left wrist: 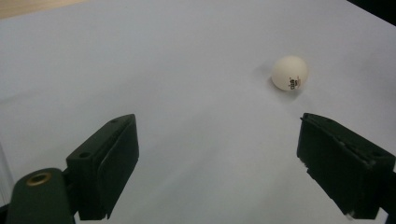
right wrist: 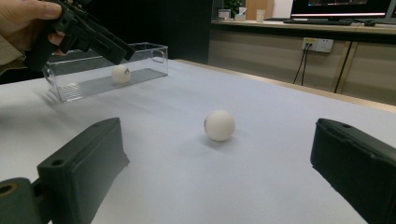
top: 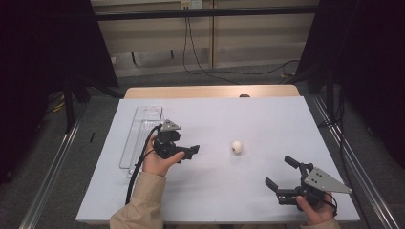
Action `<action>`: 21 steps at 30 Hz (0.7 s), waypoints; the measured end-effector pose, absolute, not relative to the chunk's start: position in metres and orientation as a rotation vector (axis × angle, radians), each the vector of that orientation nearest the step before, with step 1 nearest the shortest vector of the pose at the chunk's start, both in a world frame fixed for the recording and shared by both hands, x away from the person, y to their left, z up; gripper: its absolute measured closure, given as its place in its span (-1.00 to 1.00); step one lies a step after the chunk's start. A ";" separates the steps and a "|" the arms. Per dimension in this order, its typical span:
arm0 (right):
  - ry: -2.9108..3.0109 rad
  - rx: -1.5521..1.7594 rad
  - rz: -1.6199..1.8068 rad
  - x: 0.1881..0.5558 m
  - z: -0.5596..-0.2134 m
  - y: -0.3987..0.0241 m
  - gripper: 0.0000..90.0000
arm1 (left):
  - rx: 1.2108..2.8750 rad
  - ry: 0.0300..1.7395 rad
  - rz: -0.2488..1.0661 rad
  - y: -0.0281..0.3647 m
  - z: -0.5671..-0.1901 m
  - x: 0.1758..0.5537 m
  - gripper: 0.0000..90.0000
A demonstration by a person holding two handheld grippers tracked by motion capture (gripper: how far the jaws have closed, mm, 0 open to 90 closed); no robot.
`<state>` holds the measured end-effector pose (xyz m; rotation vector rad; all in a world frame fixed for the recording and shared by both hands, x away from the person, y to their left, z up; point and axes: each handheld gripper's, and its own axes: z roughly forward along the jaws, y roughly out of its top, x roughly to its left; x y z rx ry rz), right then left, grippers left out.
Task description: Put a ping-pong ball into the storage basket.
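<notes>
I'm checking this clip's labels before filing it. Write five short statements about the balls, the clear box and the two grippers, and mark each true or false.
1. A white ball lies on the bare table, between the two grippers. True.
2. The left gripper is clamped on that ball. False: its jaws stand open with nothing between them, and the ball lies ahead of them.
3. The clear box holds a second white ball. True.
4. The right gripper is shut. False: its jaws stand wide apart and empty.
5. The clear box sits at the table's right edge. False: it lies along the left side, beside the left gripper.
</notes>
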<state>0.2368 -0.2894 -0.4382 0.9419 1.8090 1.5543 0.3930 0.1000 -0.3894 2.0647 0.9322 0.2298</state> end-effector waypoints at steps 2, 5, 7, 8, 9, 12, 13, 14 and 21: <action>1.805 0.944 1.555 0.237 -0.438 -0.290 -0.95 | 2.066 0.928 0.228 0.098 -0.390 0.393 -0.72; 1.806 0.944 1.556 0.238 -0.438 -0.291 -0.95 | 2.068 0.927 0.222 0.096 -0.391 0.393 -0.72; 1.805 0.945 1.554 0.238 -0.439 -0.291 -0.95 | 2.063 0.924 0.219 0.094 -0.392 0.393 -0.72; 1.806 0.946 1.554 0.238 -0.439 -0.291 -0.95 | 2.067 0.922 0.218 0.094 -0.392 0.393 -0.72; 1.807 0.946 1.554 0.238 -0.439 -0.291 -0.95 | 2.068 0.917 0.219 0.094 -0.392 0.393 -0.72; 1.807 0.945 1.554 0.238 -0.439 -0.291 -0.95 | 2.063 0.919 0.208 0.092 -0.393 0.393 -0.73; 1.805 0.946 1.553 0.238 -0.439 -0.291 -0.95 | 2.065 0.919 0.213 0.092 -0.393 0.394 -0.73; 1.801 0.952 1.555 0.238 -0.439 -0.291 -0.95 | 2.068 0.913 0.211 0.091 -0.394 0.394 -0.73; 1.799 0.961 1.559 0.239 -0.439 -0.292 -0.95 | 2.070 0.895 0.210 0.085 -0.397 0.394 -0.74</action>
